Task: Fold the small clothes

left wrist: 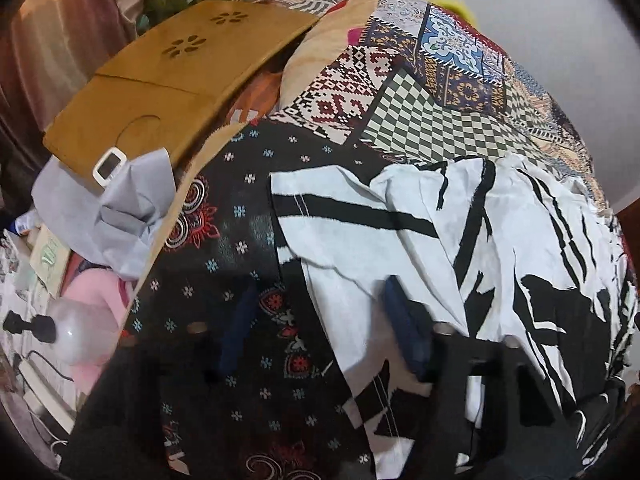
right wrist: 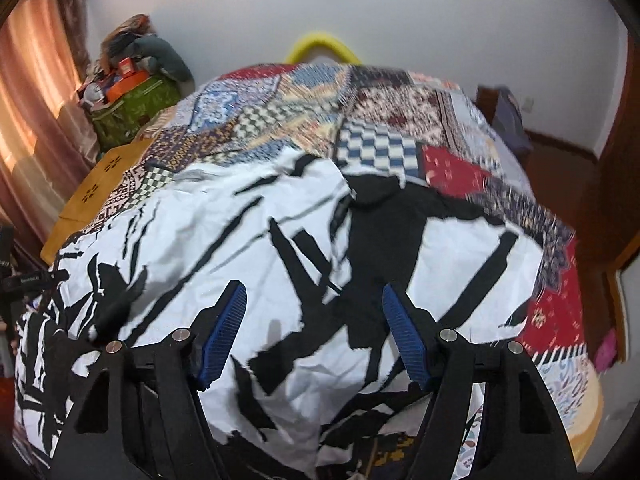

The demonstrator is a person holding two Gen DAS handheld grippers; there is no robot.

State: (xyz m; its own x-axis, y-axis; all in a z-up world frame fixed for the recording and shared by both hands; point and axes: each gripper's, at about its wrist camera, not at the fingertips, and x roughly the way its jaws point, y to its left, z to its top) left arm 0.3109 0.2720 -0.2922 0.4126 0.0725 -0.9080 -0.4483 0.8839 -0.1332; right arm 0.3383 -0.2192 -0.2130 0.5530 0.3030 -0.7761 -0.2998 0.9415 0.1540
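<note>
Shirt (right wrist: pixel 280 240), white with black streaks, spread rumpled on patchwork bedspread (right wrist: pixel 400 120), partly over dark floral cloth (left wrist: pixel 224 240). Right gripper (right wrist: pixel 314 332) jaws apart above shirt middle, nothing held. Left gripper (left wrist: pixel 320 328) jaws apart, straddling shirt's left edge, probably lining up pinch for first fold.

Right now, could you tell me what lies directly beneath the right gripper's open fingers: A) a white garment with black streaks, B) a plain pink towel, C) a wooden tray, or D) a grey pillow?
A: the right gripper stands open over the white garment with black streaks, spread on the patchwork bedspread.
</note>
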